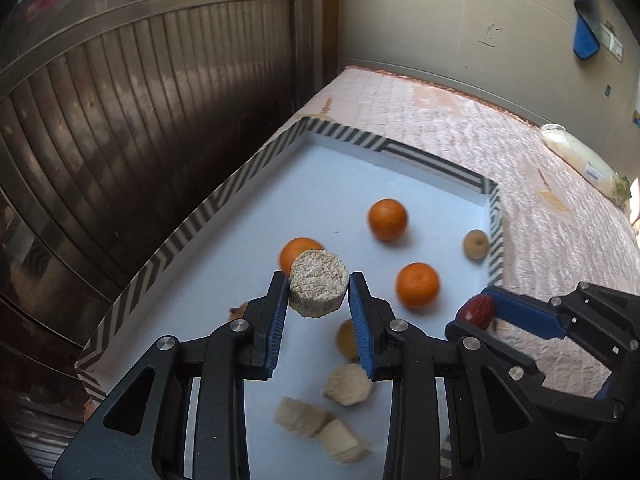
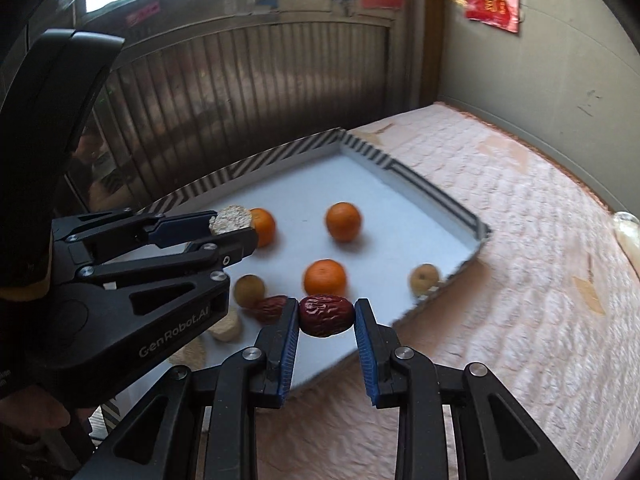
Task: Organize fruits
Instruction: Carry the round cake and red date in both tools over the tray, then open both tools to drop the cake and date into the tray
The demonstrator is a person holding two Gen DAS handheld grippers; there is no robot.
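Observation:
A white tray (image 1: 344,168) with a striped rim sits on a pink quilted cloth. My left gripper (image 1: 319,290) is shut on a beige round cake (image 1: 319,282) and holds it above the tray. My right gripper (image 2: 327,316) is shut on a red date (image 2: 326,315) above the tray's near edge; it also shows in the left wrist view (image 1: 476,310). Three oranges (image 1: 387,219) (image 1: 417,285) (image 1: 298,254) lie in the tray with two brown longans (image 1: 475,243) (image 2: 249,290), a second date (image 2: 270,307) and several beige cakes (image 1: 347,384).
A dark ribbed metal door (image 1: 140,128) stands to the tray's left. A grey wall (image 1: 480,32) runs behind. A white bagged item (image 1: 576,156) lies on the pink cloth (image 1: 560,232) at the far right.

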